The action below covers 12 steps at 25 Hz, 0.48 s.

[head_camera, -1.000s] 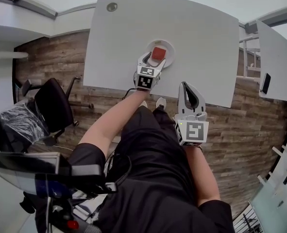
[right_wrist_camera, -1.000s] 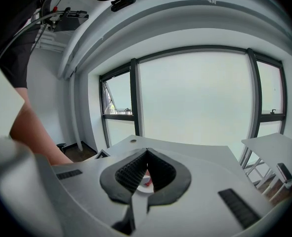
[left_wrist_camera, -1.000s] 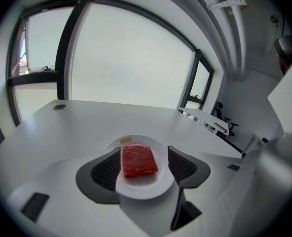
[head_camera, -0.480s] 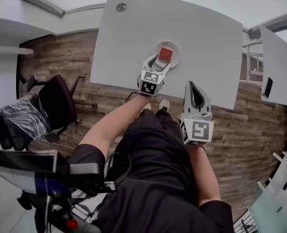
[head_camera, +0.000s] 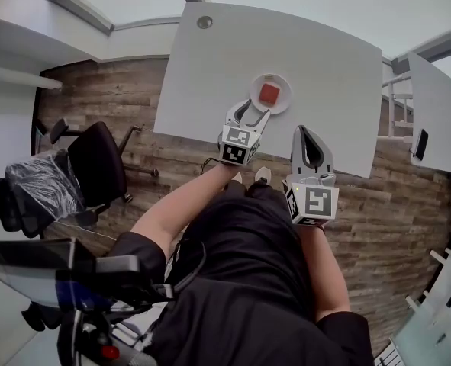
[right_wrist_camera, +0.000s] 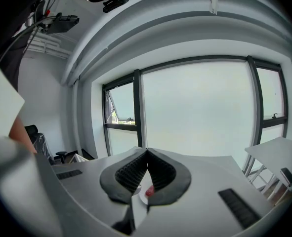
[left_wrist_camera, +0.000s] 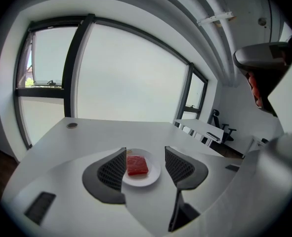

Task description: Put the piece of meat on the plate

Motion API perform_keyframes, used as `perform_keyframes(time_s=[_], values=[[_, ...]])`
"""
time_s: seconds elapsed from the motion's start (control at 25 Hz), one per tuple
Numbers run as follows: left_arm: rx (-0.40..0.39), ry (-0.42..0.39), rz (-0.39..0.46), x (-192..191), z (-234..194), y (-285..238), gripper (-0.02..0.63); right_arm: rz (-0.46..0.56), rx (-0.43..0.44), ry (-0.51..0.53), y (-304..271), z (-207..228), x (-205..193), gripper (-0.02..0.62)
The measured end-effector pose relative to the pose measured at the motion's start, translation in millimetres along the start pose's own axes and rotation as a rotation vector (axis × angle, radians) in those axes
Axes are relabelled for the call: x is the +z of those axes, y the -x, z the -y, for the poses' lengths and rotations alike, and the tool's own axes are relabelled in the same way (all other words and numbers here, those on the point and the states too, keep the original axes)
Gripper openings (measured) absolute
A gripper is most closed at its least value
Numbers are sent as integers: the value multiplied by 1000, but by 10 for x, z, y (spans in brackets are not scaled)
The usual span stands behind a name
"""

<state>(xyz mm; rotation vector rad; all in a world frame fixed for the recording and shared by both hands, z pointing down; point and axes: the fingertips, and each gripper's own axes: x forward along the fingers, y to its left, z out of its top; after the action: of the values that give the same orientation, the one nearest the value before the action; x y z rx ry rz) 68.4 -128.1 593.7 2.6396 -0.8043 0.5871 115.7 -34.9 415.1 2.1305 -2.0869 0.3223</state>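
So the piece of meat (head_camera: 269, 93), a red block, is sitting flat in the middle of the little round white plate (head_camera: 256, 102), and the plate is on the white bench (head_camera: 317, 44) near the edge closest to the person. The left gripper (head_camera: 254, 113) hangs just short of the plate on the person's side, up off the bench and not touching plate or meat. In the left gripper view its jaws stand wide apart but are closing in a bit, and they've got nothing in them. You just see the meat (left_wrist_camera: 137, 165) and the plate (left_wrist_camera: 153, 177) framed in the gap, lying beyond the jaw tips. The right gripper (head_camera: 301, 131) is off to the right of the plate, over the bench edge, well clear of everything. Its own view shows the jaws pinched together at the tips with nothing held. There's only a small gap lower down, where a sliver of plate and a bit of red peek through. A black office chair (head_camera: 95, 166) stands on the wooden floor (head_camera: 408, 197) to the left of the bench.
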Motion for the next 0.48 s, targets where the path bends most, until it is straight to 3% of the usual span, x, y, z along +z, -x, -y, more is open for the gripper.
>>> perform_keyframes(time_s=[0.16,0.32,0.48], values=[[-18,40,68,193,36,237,242,20,-4,7,27,-82,59,6],[-35,-14,118,365,133,499,241,30,17,7,63,-201,75,6],[-21,1,157,472,131,708,229,45,22,11,66,-267,113,6]])
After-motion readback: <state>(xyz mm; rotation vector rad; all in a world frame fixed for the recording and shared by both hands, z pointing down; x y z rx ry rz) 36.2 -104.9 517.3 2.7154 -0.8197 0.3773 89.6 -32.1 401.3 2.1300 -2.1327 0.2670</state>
